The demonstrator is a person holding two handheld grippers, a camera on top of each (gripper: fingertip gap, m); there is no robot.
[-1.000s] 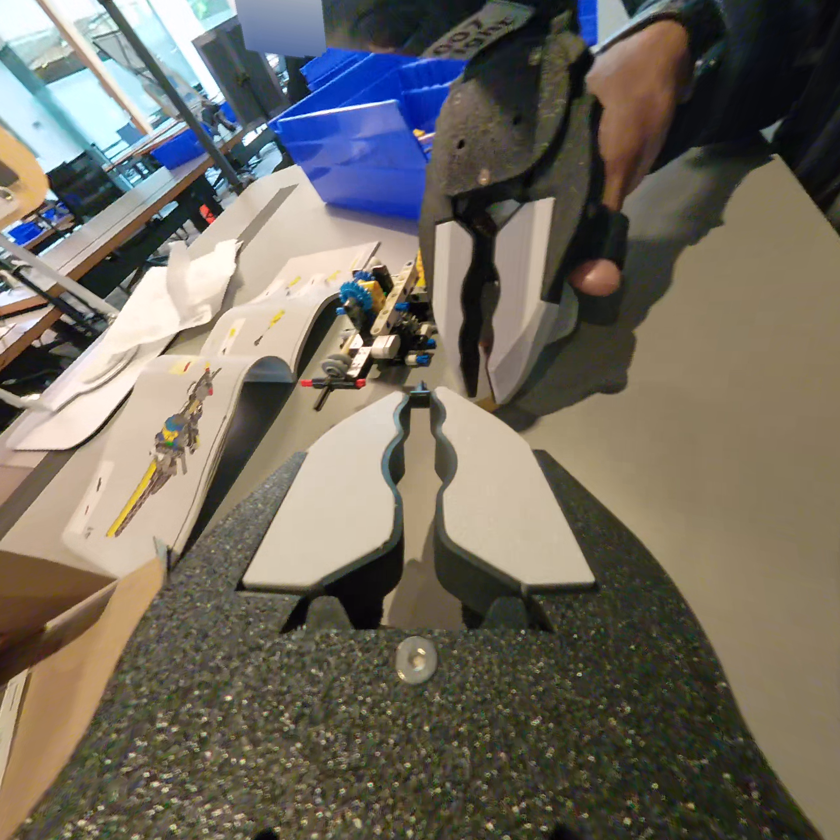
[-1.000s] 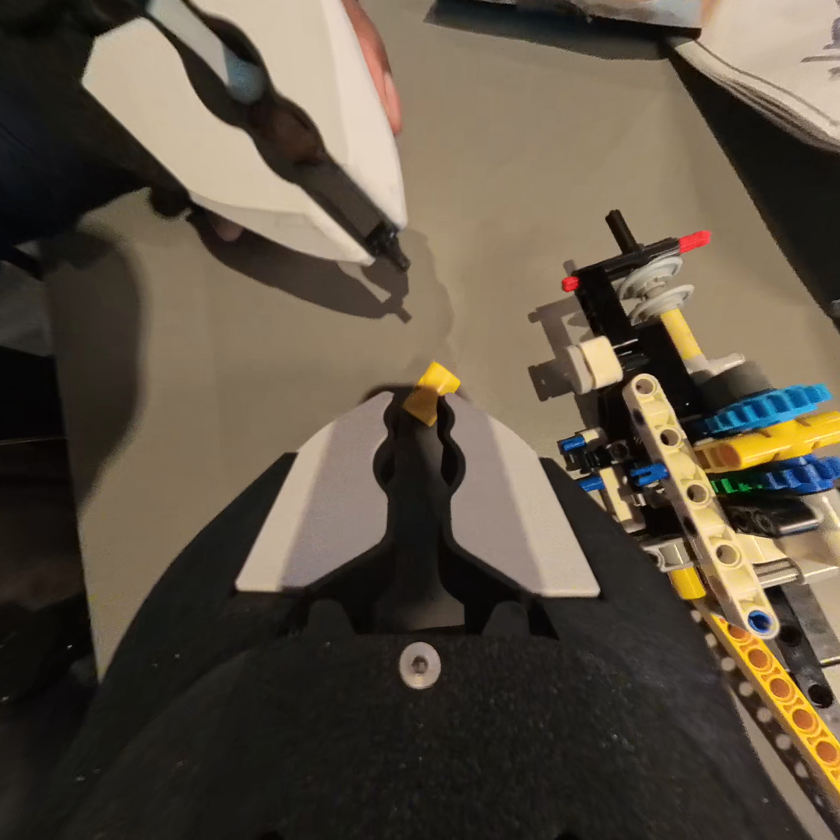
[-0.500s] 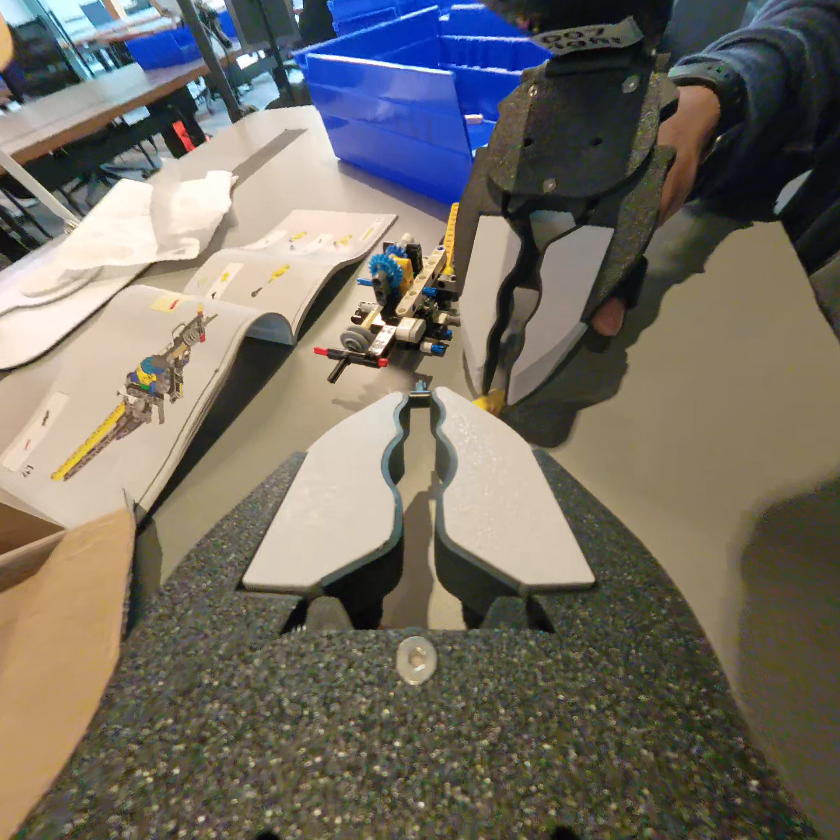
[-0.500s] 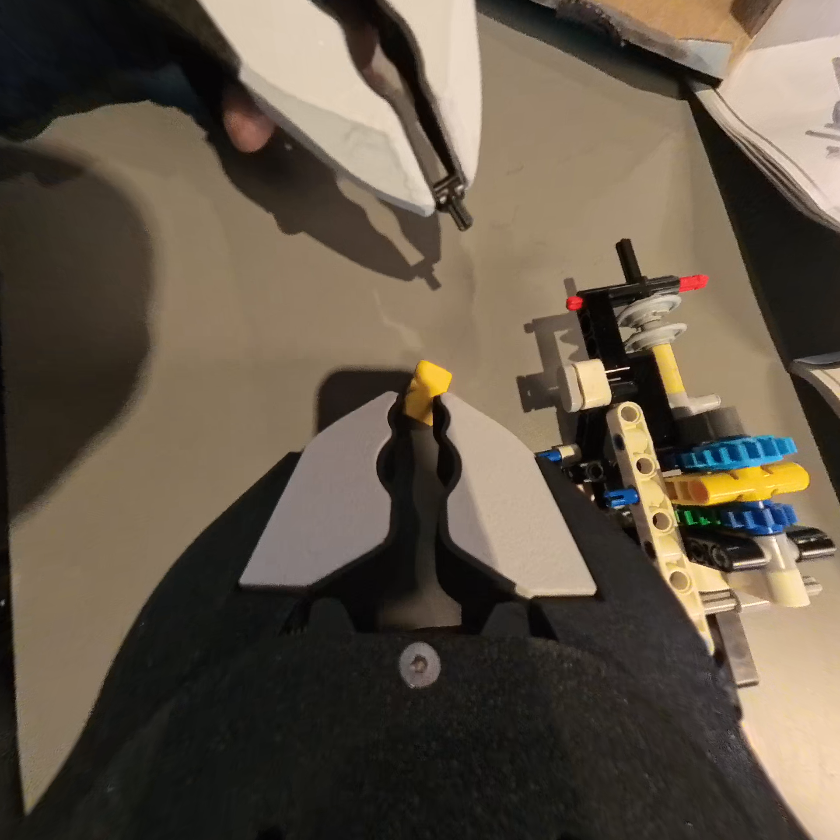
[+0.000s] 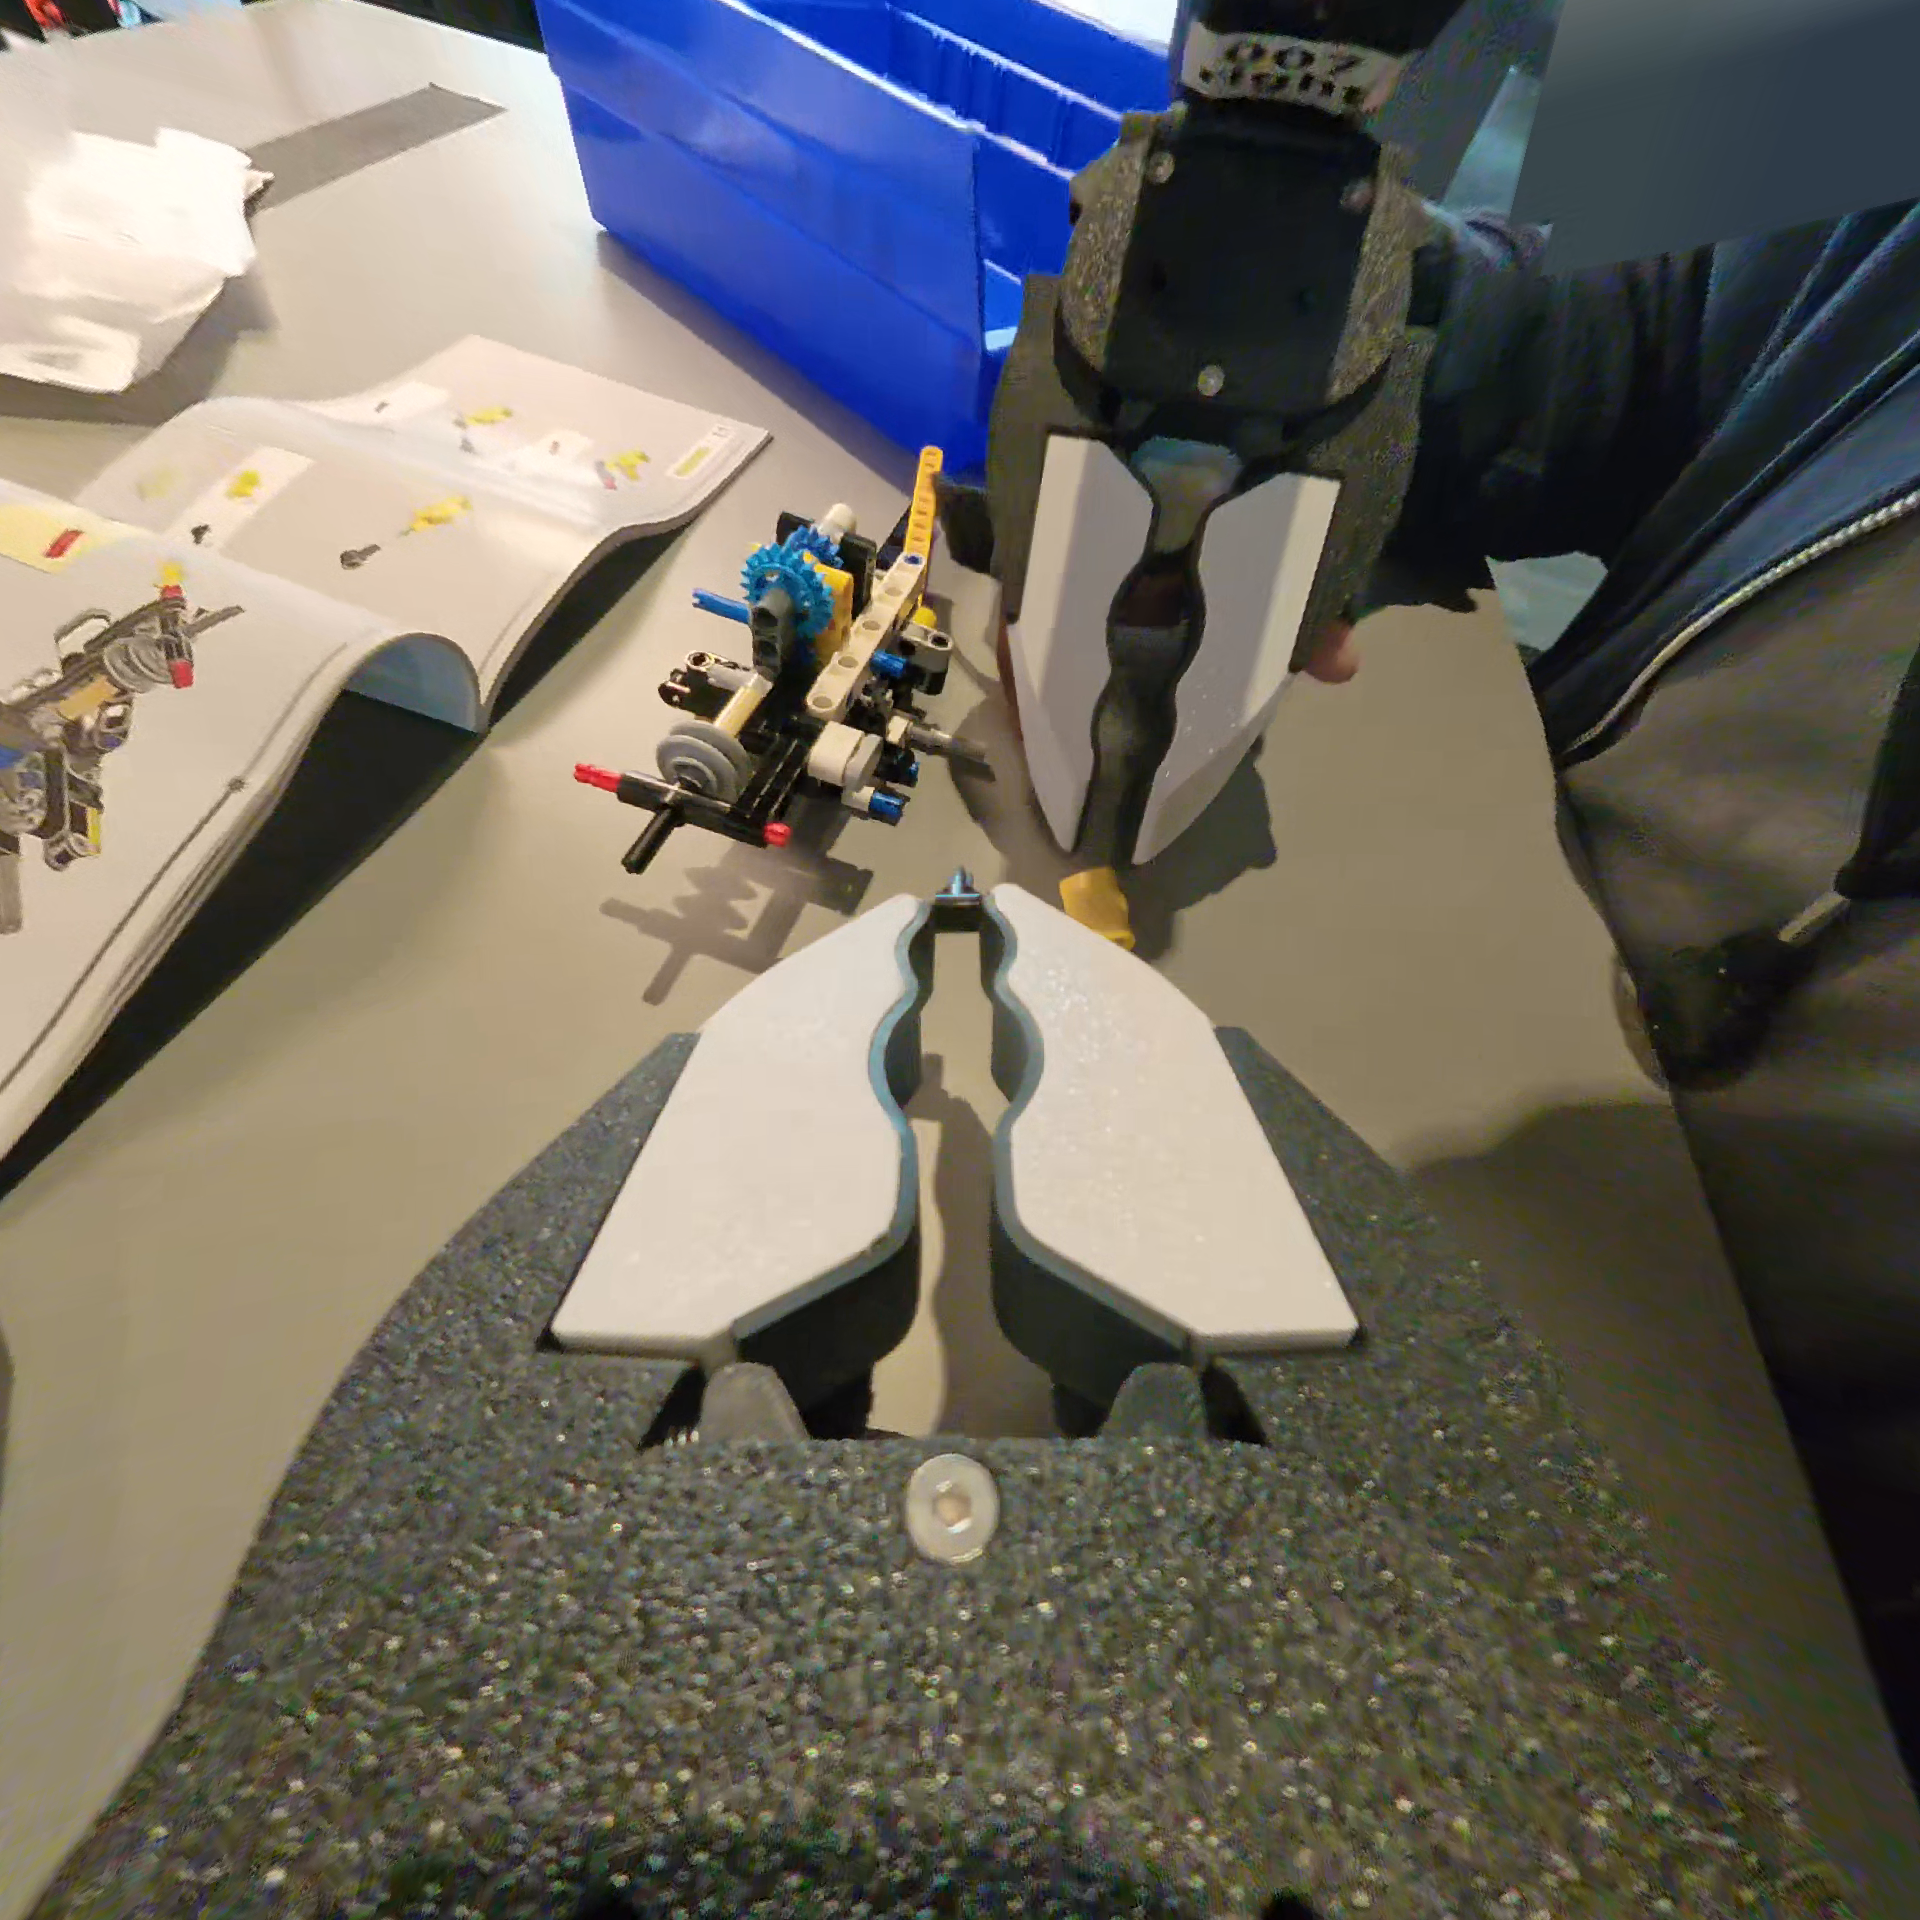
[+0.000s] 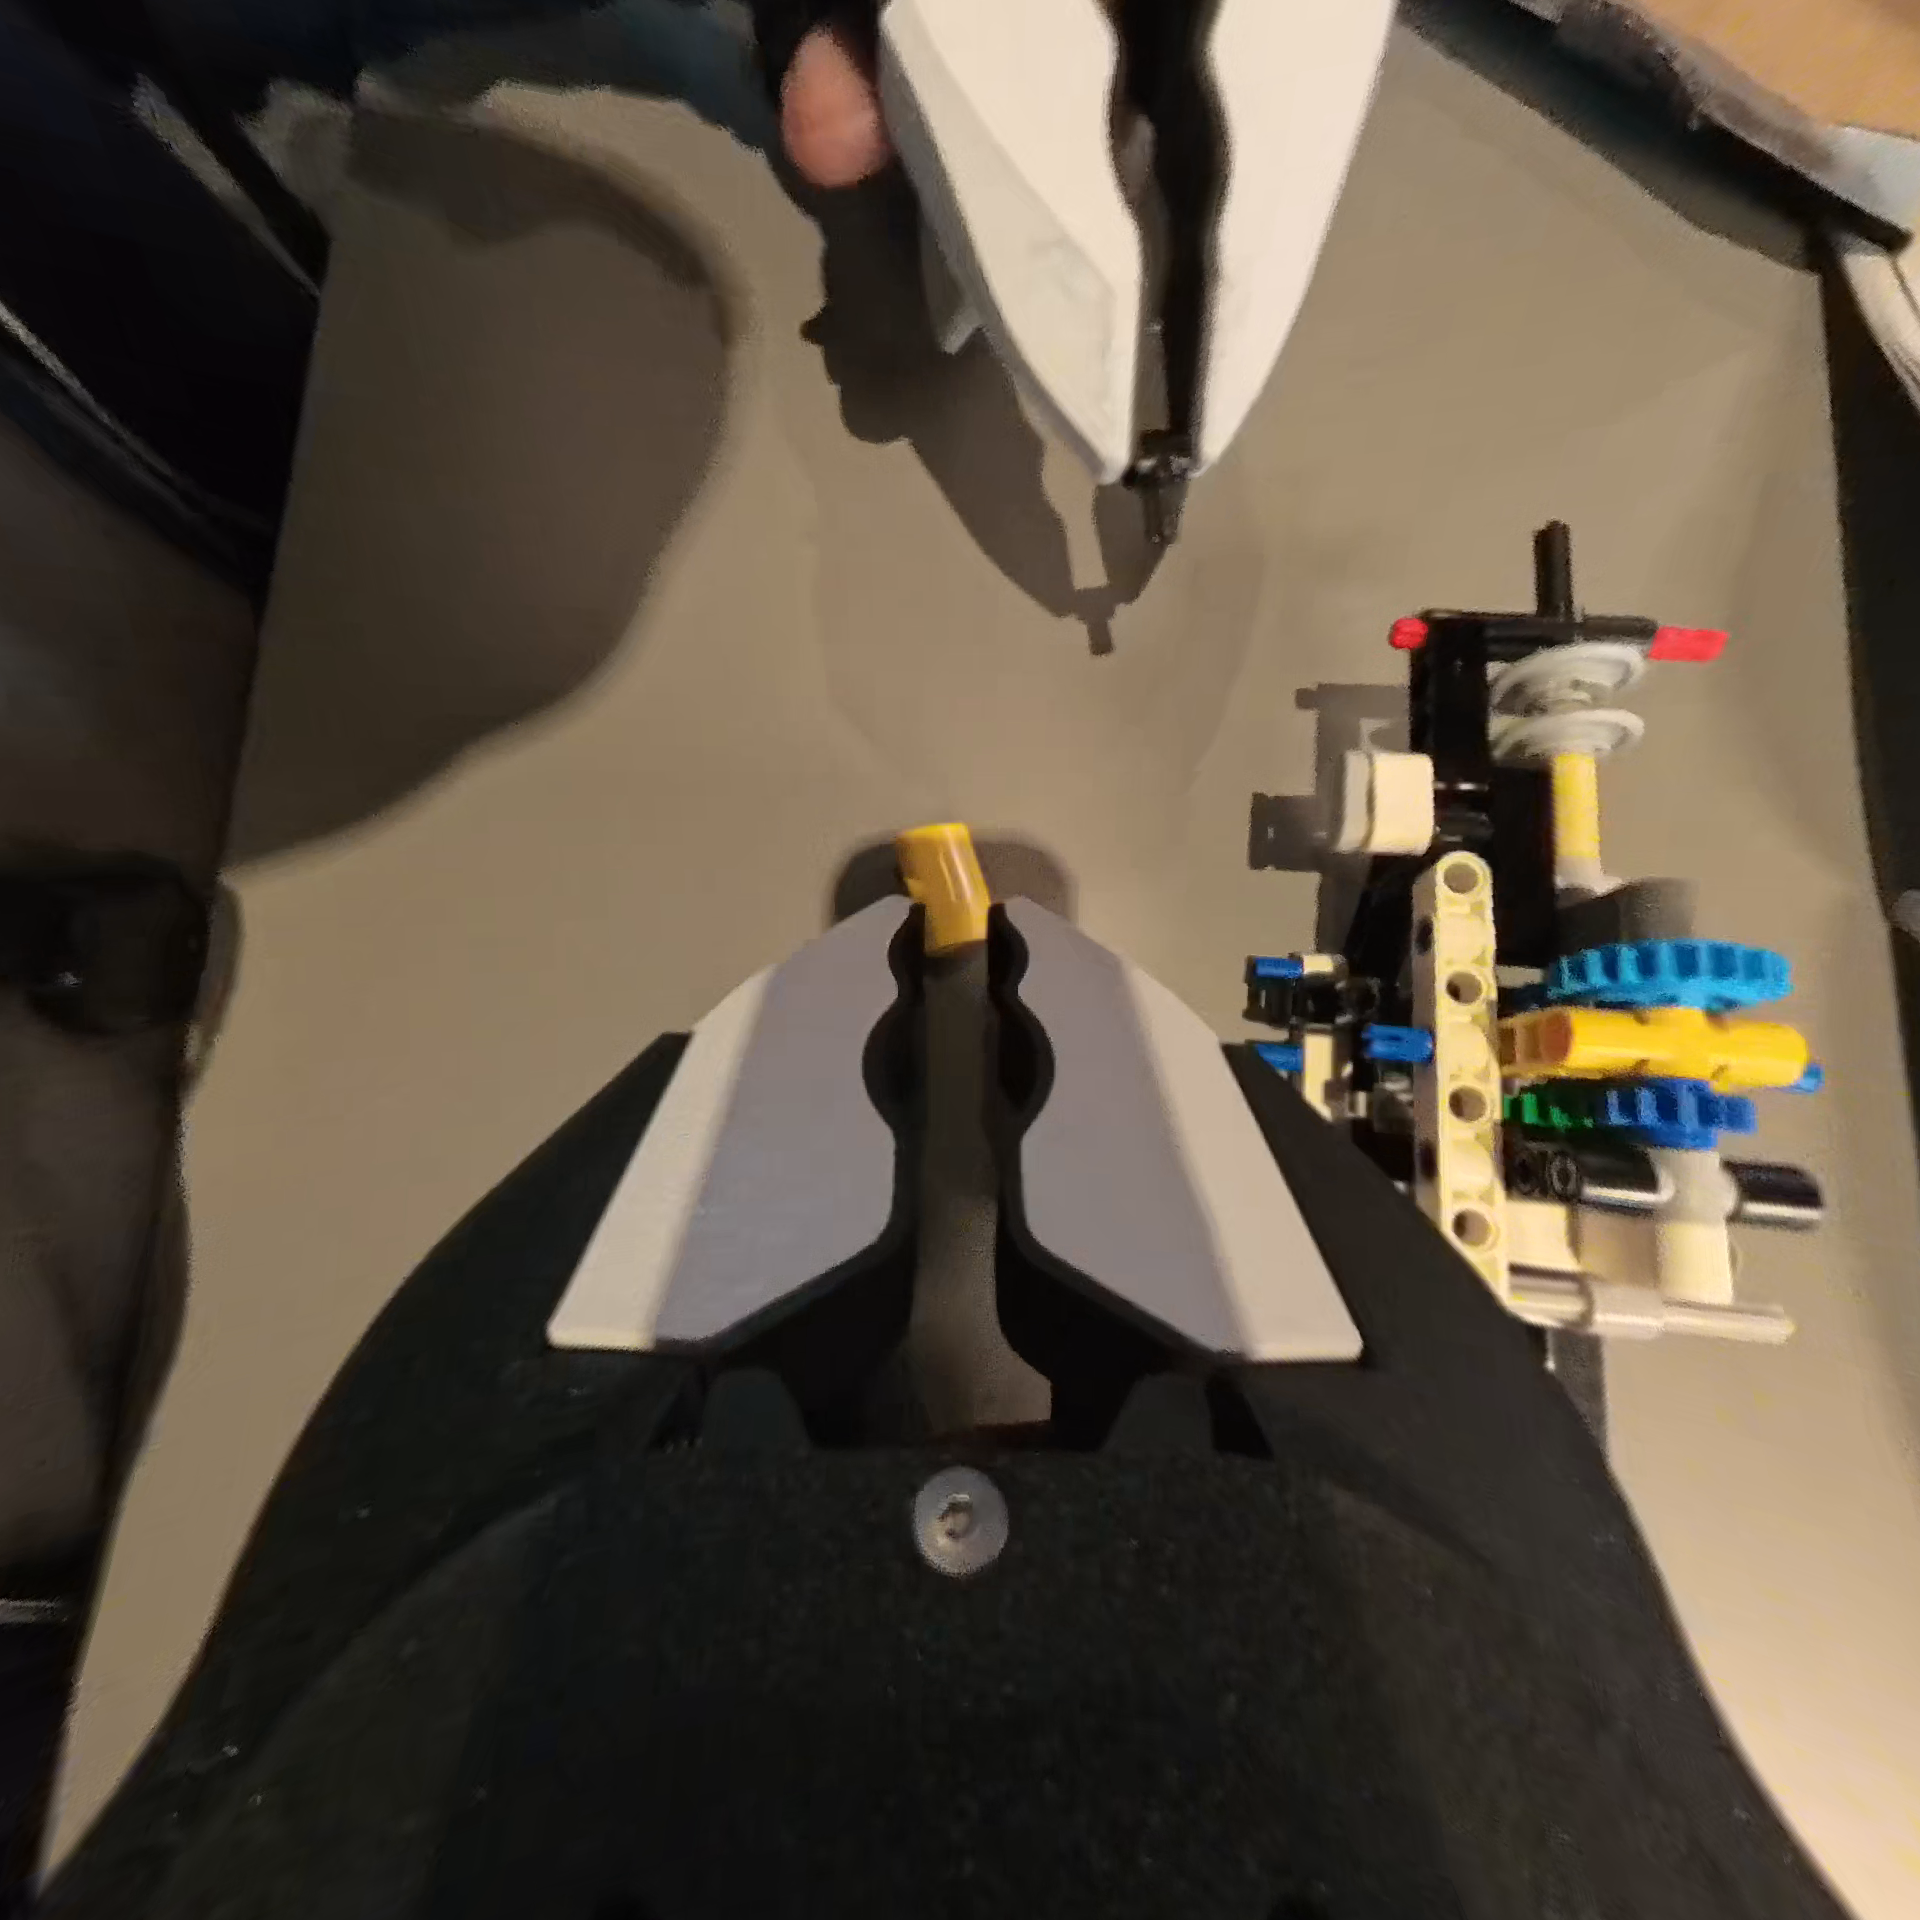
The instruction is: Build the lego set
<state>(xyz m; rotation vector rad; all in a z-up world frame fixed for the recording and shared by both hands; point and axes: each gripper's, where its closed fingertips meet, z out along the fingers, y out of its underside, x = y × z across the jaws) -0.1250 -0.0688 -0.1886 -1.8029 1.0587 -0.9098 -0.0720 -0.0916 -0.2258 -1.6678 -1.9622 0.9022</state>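
My left gripper (image 5: 961, 906) is shut on a small black pin (image 5: 958, 894) and holds it above the grey table. It also shows in the right wrist view (image 6: 1162, 457), tips down, with the black pin (image 6: 1164, 488) sticking out. My right gripper (image 6: 948, 914) is shut on a yellow connector piece (image 6: 943, 888). It faces my left gripper in the left wrist view (image 5: 1103, 847), with the yellow piece (image 5: 1099, 902) just right of my left tips. The part-built lego model (image 5: 800, 696) with blue gears lies on the table, also in the right wrist view (image 6: 1538, 997).
An open instruction booklet (image 5: 260, 561) lies left of the model. Blue bins (image 5: 831, 197) stand behind it. White bags (image 5: 114, 249) lie at the far left. A person in a dark jacket (image 5: 1714, 520) stands at the table's right edge. My right fingertips sit around 7 centimeters from my left ones.
The two grippers have turned to face each other tip to tip. The yellow piece and the black pin have come closer together. The model has not moved.
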